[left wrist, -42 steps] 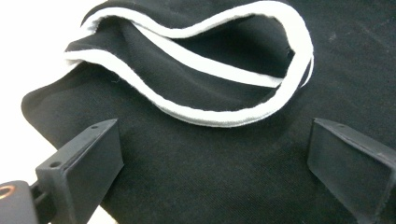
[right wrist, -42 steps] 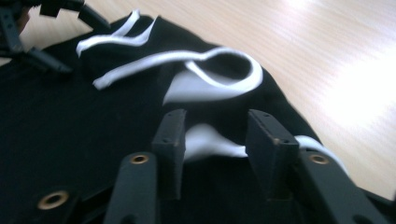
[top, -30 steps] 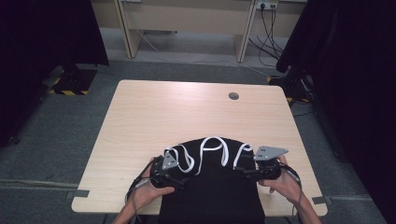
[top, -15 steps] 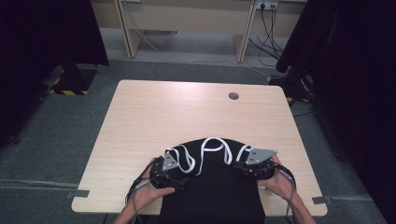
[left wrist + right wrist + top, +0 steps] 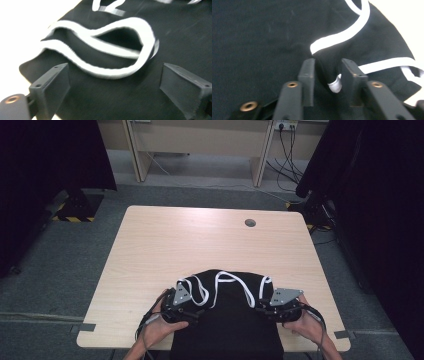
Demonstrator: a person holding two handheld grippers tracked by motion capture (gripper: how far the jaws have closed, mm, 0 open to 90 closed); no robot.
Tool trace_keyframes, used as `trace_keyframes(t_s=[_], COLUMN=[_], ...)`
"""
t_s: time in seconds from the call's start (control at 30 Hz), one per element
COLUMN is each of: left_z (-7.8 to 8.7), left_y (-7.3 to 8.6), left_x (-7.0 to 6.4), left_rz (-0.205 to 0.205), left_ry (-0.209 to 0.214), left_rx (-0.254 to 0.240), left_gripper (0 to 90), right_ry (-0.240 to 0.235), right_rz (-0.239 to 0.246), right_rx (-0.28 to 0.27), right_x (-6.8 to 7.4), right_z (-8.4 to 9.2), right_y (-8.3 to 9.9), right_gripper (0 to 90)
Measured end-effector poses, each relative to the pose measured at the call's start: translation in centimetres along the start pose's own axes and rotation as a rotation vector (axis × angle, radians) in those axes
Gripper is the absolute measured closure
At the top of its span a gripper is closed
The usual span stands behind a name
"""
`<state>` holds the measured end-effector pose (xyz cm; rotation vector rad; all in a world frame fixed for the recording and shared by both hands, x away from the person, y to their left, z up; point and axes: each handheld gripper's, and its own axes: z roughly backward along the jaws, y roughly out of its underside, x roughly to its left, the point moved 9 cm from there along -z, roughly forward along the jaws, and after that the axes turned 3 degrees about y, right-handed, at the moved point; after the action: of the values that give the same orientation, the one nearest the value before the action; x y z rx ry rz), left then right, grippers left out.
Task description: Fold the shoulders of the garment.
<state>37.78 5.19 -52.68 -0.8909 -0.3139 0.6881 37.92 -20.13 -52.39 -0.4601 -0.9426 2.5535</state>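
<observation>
A black garment (image 5: pixel 225 330) with white trim lies at the table's near edge and hangs over it. My left gripper (image 5: pixel 196 304) rests at its left side. Its jaws (image 5: pixel 112 72) stand wide open over the cloth, and a looped white strap (image 5: pixel 112 72) lies just ahead of them. My right gripper (image 5: pixel 262 307) sits at the garment's right side. Its jaws (image 5: pixel 328 62) stand close together and have just been opening. A raised fold of black cloth with a white tip (image 5: pixel 335 86) stands between them, not clearly pressed.
The light wooden table (image 5: pixel 200 240) stretches bare beyond the garment, with a round cable hole (image 5: pixel 250 223) near its far edge. Dark curtains flank both sides. Cables and desk legs stand on the grey floor behind.
My right gripper has shifted slightly inward and nearer the table's front edge, over the garment's right strap. The left gripper has stayed put.
</observation>
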Motion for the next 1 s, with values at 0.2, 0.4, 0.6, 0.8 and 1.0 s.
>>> trace_keyframes(t_s=[0.2,0.4,0.6,0.8,1.0], left_z=[-0.9,-1.5,0.9,1.1,1.2], left_y=[-1.7,-1.1,0.3,2.0,1.5], left_x=[-1.6,-1.1,-0.9,-0.6,-1.0], left_rz=[-0.025,-0.017,-0.011,0.038,0.039], left_ry=[0.071,0.083,0.123,0.14,0.107], left_rx=[-0.025,-0.008,0.005,0.018,0.029], left_gripper=[31.3,71.5,80.2,63.2,30.0], right_ry=[0.019,0.027,0.018,0.01,0.04], right_rz=[-0.107,-0.149,-0.184,-0.203,-0.216], right_rx=[-0.086,-0.06,-0.032,-0.017,-0.05], right_x=[-0.9,-1.3,-1.5,-1.5,-1.9], right_z=[1.4,0.7,-0.3,-0.7,0.5], right_y=[-1.3,-0.5,0.5,1.4,0.5], right_gripper=[51.5,49.9,49.6,48.1,44.1])
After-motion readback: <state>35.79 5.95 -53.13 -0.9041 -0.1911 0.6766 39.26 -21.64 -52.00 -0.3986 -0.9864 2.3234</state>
